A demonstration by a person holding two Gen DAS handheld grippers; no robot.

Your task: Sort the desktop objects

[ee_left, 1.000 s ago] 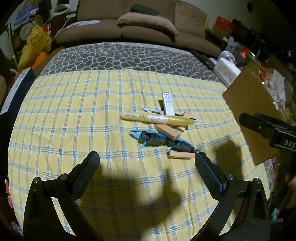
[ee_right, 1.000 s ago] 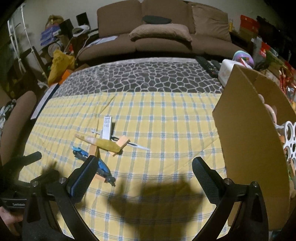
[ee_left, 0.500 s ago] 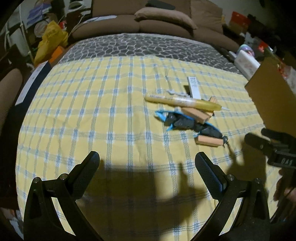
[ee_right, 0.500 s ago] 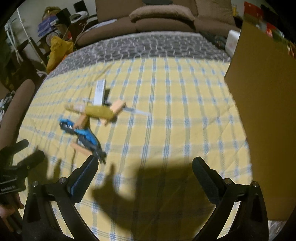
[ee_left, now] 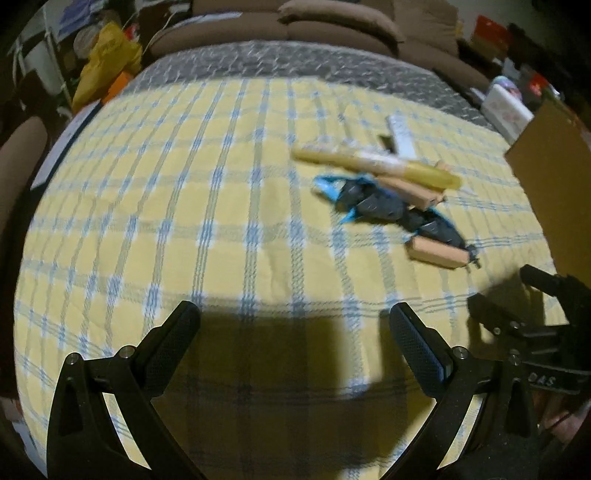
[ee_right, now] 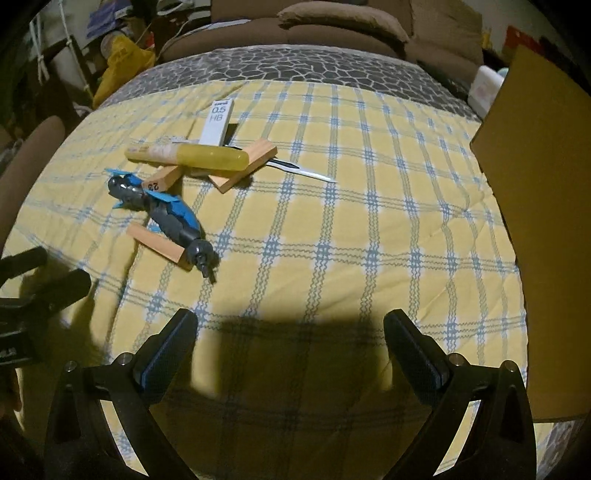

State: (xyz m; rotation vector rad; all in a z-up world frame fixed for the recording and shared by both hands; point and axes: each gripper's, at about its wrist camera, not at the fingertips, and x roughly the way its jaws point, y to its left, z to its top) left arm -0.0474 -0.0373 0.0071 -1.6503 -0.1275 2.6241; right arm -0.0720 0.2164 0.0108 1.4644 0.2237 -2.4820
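Note:
A small pile lies on the yellow checked cloth (ee_right: 332,240): a yellow glue tube (ee_right: 188,157), a white 0.5 HB lead case (ee_right: 218,122), several wooden blocks (ee_right: 243,164), a blue and grey toy figure (ee_right: 162,210) and a thin blade (ee_right: 306,171). The pile also shows in the left wrist view, with the tube (ee_left: 373,166), the toy (ee_left: 384,206) and a block (ee_left: 436,253). My left gripper (ee_left: 291,339) is open and empty, near and left of the pile. My right gripper (ee_right: 288,347) is open and empty, near and right of the pile.
A cardboard box (ee_right: 543,221) stands at the cloth's right edge. A grey stone-pattern cover (ee_right: 295,70) and a brown sofa (ee_right: 332,29) lie beyond. Clutter and a yellow bag (ee_right: 122,66) sit at the far left. A white box (ee_left: 506,110) is at the far right.
Both grippers have moved lower and closer to the cloth, and the pile now looms larger in both views. Both stay open and empty.

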